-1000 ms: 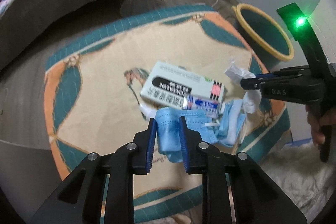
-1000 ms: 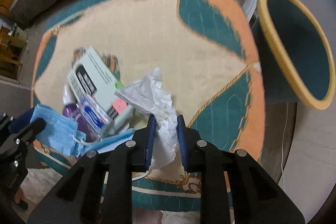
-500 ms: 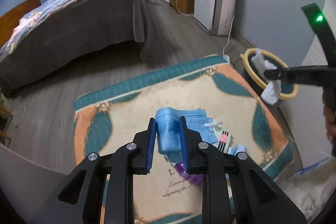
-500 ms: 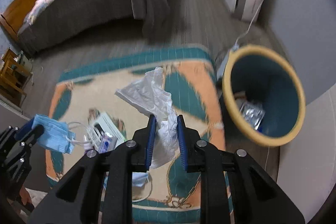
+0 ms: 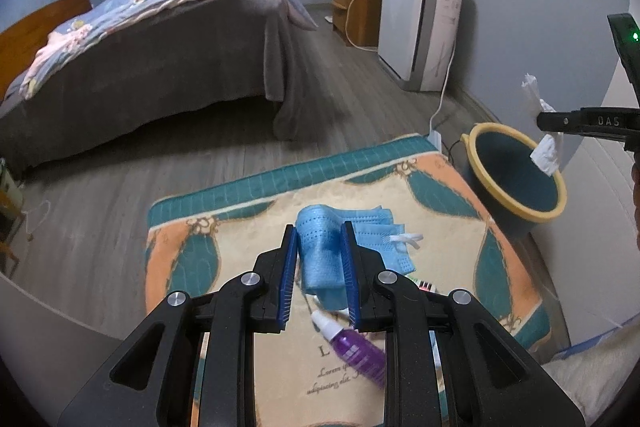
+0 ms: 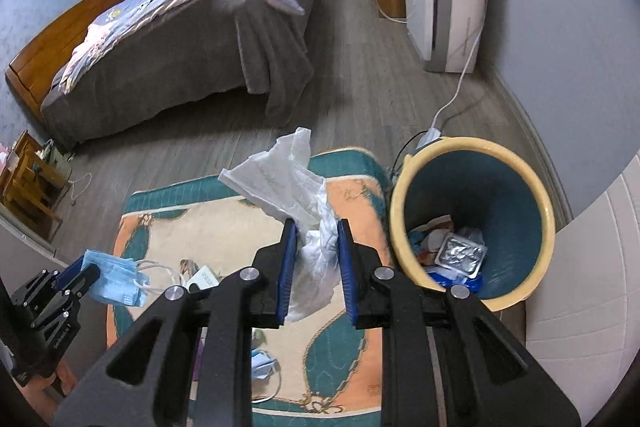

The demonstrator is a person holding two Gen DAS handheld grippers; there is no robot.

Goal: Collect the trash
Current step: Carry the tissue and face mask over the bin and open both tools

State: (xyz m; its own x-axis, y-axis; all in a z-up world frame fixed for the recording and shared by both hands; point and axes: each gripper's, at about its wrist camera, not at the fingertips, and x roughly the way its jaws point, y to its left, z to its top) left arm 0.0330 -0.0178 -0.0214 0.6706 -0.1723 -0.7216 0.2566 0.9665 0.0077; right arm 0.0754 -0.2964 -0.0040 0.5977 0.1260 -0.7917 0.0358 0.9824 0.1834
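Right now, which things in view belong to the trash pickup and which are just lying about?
Part of the job:
- blue face masks, clamped in the left tool
- white tissue, clamped in the right tool
- trash bin, already holding some trash
- purple bottle on the rug, probably

Lying about:
- bed
- air purifier
- wooden cabinet

A bed [image 5: 152, 39] stands beyond the patterned rug [image 5: 248, 211], an air purifier [image 5: 420, 27] against the wall.
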